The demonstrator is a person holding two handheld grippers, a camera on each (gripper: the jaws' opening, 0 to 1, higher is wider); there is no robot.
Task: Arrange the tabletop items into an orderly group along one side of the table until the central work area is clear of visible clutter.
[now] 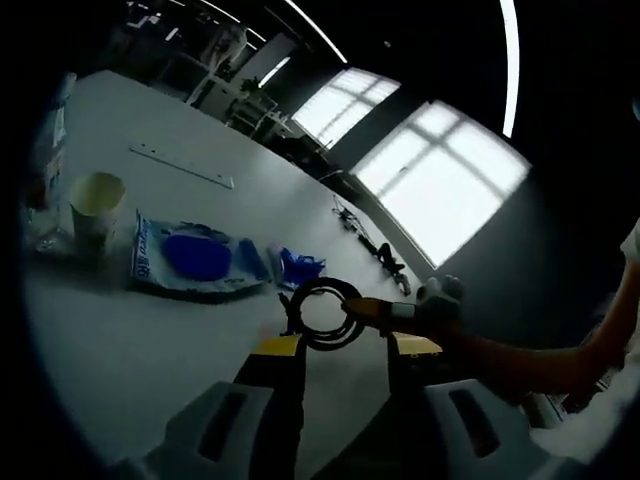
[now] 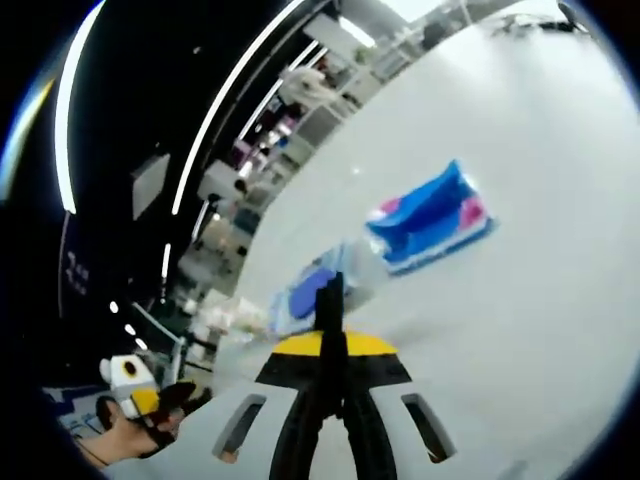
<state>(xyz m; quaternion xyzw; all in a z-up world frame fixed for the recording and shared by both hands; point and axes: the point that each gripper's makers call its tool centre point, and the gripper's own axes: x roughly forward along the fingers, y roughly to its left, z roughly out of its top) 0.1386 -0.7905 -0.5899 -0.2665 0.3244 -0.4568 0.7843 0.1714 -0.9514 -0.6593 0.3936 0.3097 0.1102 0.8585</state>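
Observation:
In the left gripper view a black cable coil point(image 1: 325, 312) hangs just above the white table point(image 1: 150, 340). The right gripper point(image 1: 378, 311) reaches in from the right on a person's arm and pinches the coil's rim. My left gripper point(image 1: 345, 345) stands open right below the coil, its yellow-tipped jaws on either side and apart from it. In the right gripper view the right gripper point(image 2: 330, 300) has its jaws pressed together with a thin black piece between them. A blue packet point(image 1: 195, 258) and a small crumpled blue item point(image 1: 300, 267) lie behind the coil.
A paper cup point(image 1: 97, 205) and a bottle point(image 1: 45, 180) stand at the table's left. A white strip point(image 1: 180, 165) and black cabling point(image 1: 375, 245) lie farther back. A blue and pink pack point(image 2: 430, 220) and another blue packet point(image 2: 300, 295) lie on the table point(image 2: 540, 330).

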